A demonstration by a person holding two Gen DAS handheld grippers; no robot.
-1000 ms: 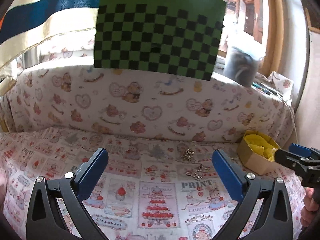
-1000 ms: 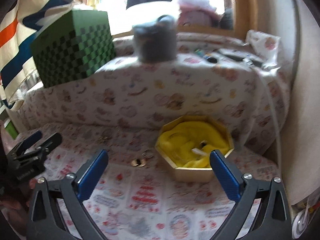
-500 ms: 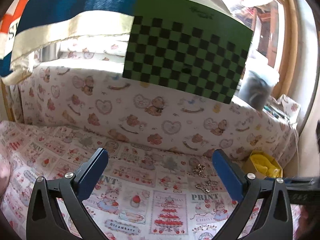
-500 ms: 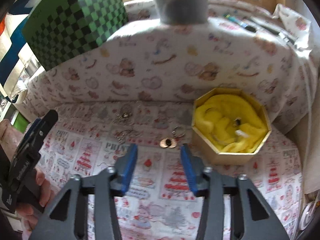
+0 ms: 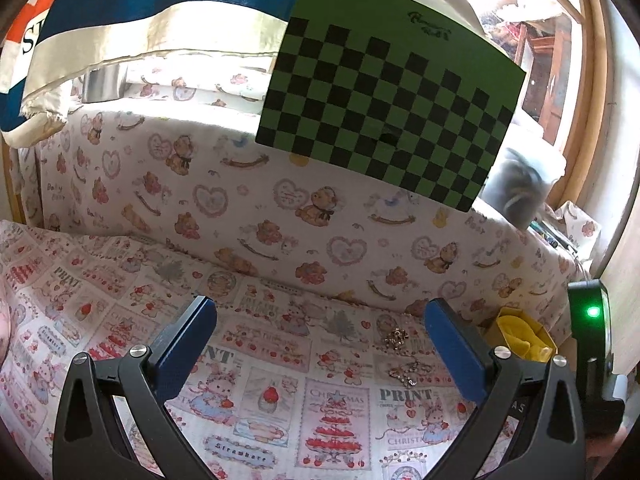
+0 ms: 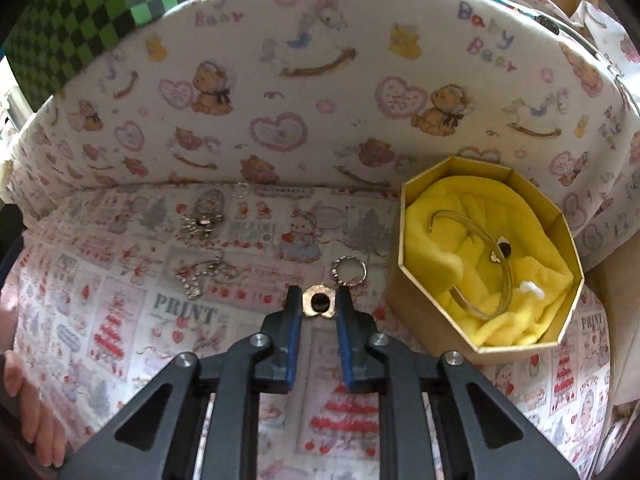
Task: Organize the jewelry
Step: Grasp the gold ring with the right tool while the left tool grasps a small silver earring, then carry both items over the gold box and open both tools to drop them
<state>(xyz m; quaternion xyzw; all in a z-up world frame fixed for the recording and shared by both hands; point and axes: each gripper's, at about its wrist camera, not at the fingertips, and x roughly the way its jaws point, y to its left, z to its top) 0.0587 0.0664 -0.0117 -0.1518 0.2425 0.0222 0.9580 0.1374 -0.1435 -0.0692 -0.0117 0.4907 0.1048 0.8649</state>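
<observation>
My right gripper (image 6: pixel 319 300) has its jaws narrowed around a gold pendant (image 6: pixel 319 302) with a dark centre, lying on the printed cloth; its twisted ring (image 6: pixel 349 271) lies just beyond. Whether the pads (image 6: pixel 294 312) touch the pendant I cannot tell. A gold octagonal box (image 6: pixel 432 316) with yellow lining and a clear bangle (image 6: pixel 486 258) stands to the right. Two silver jewelry pieces (image 6: pixel 202 224) (image 6: pixel 200 274) lie to the left. My left gripper (image 5: pixel 320 334) is open and empty, raised; the silver pieces (image 5: pixel 404 372) and box (image 5: pixel 520 338) show at its right.
A padded bear-print backrest (image 6: pixel 304 92) rises behind the cloth. A green checkered box (image 5: pixel 392 116) sits on top of it, with a striped towel (image 5: pixel 120 12) at left and a grey container (image 5: pixel 520 188) at right. A hand (image 6: pixel 36 412) shows at lower left.
My right gripper has moved down and forward to the gold pendant and its jaws have narrowed around it. My left gripper has pulled back and tilted up, staying open.
</observation>
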